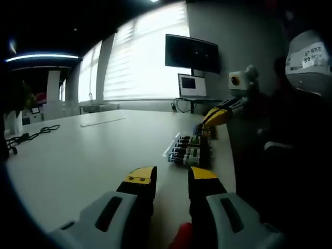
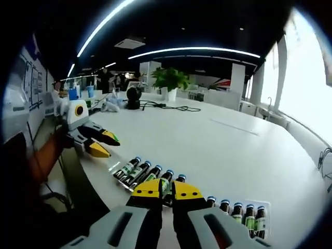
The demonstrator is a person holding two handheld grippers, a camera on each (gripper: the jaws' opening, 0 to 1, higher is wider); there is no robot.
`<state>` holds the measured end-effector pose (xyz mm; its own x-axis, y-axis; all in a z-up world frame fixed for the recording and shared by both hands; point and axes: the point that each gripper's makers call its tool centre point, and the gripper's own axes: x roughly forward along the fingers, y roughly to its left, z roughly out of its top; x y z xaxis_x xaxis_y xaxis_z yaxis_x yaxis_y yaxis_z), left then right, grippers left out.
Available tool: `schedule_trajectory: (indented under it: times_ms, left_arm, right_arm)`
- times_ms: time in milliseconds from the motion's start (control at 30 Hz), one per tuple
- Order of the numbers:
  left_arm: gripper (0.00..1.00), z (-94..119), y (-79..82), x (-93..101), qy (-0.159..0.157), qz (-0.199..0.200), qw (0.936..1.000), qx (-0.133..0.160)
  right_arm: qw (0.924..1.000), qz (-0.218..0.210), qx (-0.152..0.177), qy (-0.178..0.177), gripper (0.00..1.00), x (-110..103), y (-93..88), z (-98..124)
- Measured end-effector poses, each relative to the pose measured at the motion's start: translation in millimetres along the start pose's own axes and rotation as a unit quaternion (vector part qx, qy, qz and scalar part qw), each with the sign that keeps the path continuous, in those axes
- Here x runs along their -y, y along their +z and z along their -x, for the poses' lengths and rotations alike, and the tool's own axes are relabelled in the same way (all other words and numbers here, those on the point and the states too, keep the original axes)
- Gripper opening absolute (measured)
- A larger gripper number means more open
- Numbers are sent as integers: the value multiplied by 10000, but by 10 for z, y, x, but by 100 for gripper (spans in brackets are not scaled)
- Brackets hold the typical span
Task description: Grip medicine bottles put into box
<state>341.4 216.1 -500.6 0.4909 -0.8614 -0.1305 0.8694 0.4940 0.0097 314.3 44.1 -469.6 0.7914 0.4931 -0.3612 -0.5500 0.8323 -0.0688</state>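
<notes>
Across both views spreads a big white table [image 2: 207, 145], with windows [image 1: 140, 57] bright behind it in the left gripper view and a dark monitor [image 1: 192, 52] on the wall above a smaller screen [image 1: 192, 85]. A black cable [image 1: 31, 136] lies on the table's far left side there, and a green plant [image 2: 170, 78] stands at the far end in the right gripper view.

Near the table's edge lie small brown medicine bottles [image 2: 148, 175] with blue caps, side by side on their sides. More bottles sit in a clear tray [image 2: 244, 213] just beside them; whether this tray is the box I cannot tell.

The left gripper [image 1: 172, 180] hangs over bare table, well short of the bottles [image 1: 189, 150], its yellow-tipped jaws spread apart with nothing between them. It also shows at the left of the right gripper view, jaws parted.

The right gripper [image 2: 167, 193] is low over the loose row, its jaws drawn close around one bottle [image 2: 166, 182], with the cap showing in the narrow gap. Whether the bottle is actually pinched I cannot tell.
</notes>
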Motion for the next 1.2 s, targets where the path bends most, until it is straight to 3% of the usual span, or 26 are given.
schedule_trajectory:
  times_ms: [167, 300, 467, 533, 800, 1000, 1200]
  left_arm:
    - [19, 28, 47, -17, 91, 51, 9999, 71]
    - [19, 9, -17, -63, 362, 20, 9991, -237]
    - [19, 33, 135, -27, 668, -24, 9977, -119]
    - [19, 70, 102, -50, 897, -225, 9950, -369]
    - [19, 109, 241, 134, 1218, -162, 9912, -486]
    - [19, 136, 357, 203, 1430, 93, 9890, -363]
    - [19, 101, 335, 323, 1420, 78, 9889, -438]
  right_arm:
    - [9996, -92, 258, -116, 3, 181, 8, 180]
    - [9991, -21, 334, -243, 3, 327, -37, 287]
    - [9987, -99, 425, -280, 3, 475, -112, 423]
    - [9978, -18, 566, -348, 3, 546, -107, 489]
    - [9969, -184, 652, -403, 3, 747, -257, 722]
    - [9911, -437, 1202, -370, 3, 840, -247, 939]
    - [9877, -466, 1419, -460, 2, 865, -338, 1090]
